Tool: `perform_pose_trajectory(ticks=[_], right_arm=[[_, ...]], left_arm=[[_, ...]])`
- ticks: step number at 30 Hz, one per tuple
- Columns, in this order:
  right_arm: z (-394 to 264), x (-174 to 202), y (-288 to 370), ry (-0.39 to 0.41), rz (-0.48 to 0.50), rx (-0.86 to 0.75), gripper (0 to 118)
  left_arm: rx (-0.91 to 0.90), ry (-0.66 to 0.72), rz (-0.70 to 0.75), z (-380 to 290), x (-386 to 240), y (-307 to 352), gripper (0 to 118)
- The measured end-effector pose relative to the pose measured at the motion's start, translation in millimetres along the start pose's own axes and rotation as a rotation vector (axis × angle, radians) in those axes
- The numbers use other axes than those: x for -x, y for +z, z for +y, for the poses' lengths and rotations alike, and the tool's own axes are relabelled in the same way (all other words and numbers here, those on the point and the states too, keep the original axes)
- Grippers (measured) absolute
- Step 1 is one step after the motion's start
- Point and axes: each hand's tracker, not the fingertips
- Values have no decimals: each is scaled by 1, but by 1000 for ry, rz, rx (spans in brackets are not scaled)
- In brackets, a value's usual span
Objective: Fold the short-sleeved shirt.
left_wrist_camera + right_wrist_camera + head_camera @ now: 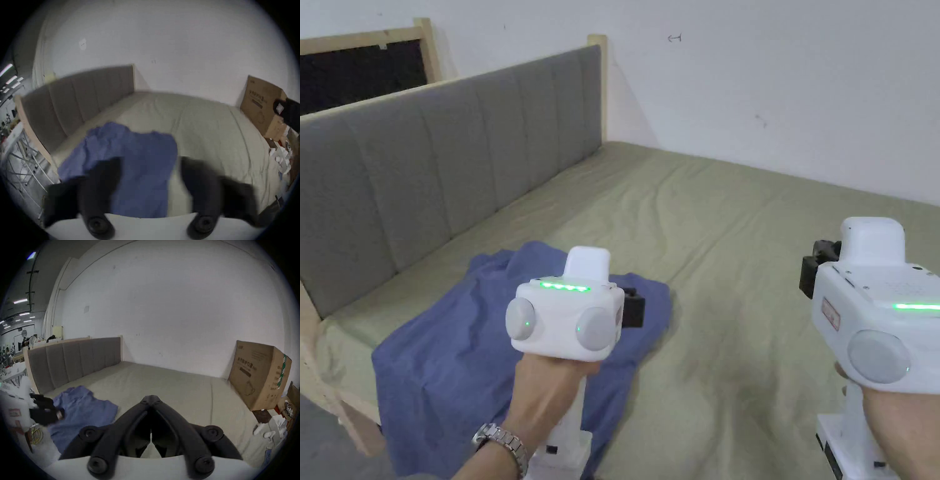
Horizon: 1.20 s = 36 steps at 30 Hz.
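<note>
Left hand-held gripper (150, 172) gapes over shirt (129, 162) (right (151, 398) closed, empty).

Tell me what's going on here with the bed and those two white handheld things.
A person stands at a bed holding a two-jaw gripper in each hand. A blue short-sleeved shirt lies rumpled and unfolded on the mattress near the grey headboard. The left gripper hangs above the shirt with its jaws apart, touching nothing. The right gripper is held off to the side over bare sheet, jaws closed on nothing. A cardboard box stands at the far side of the bed. Folding has not started.
</note>
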Motion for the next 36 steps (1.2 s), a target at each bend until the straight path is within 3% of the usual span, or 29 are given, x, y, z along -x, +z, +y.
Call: perform_pose_trajectory(ticks=[1,9,11,16,18,20,22,24,28,32,36], right_arm=[[-6,-2,-8,-1,0,20,0],[-45,-19,-70,-11,-29,148,0],[-54,-23,-82,-14,-37,174,0],[-69,-32,-94,-9,-44,219,0],[-70,-35,-92,-7,-44,227,0],[-66,-40,-86,-34,-46,216,0],[-60,-44,-74,-54,-47,192,0],[-52,-52,-64,-70,-50,173,0],[-31,-71,-34,-77,-85,104,0],[-11,-98,5,-122,-130,24,0],[4,-129,53,-150,-190,-56,0]], left_arm=[[57,7,-28,-6,-1,-19,117],[307,7,-29,-43,-12,-130,117],[325,20,5,-47,-9,-148,102],[317,87,32,-42,0,-151,91],[301,78,34,-37,2,-145,57],[270,121,111,-29,15,-138,6],[258,284,9,-20,28,-127,6],[201,369,16,-7,36,-110,6],[45,328,-35,34,19,-62,6],[-101,391,-194,88,-20,-8,6],[-217,263,-385,126,-98,41,6]])
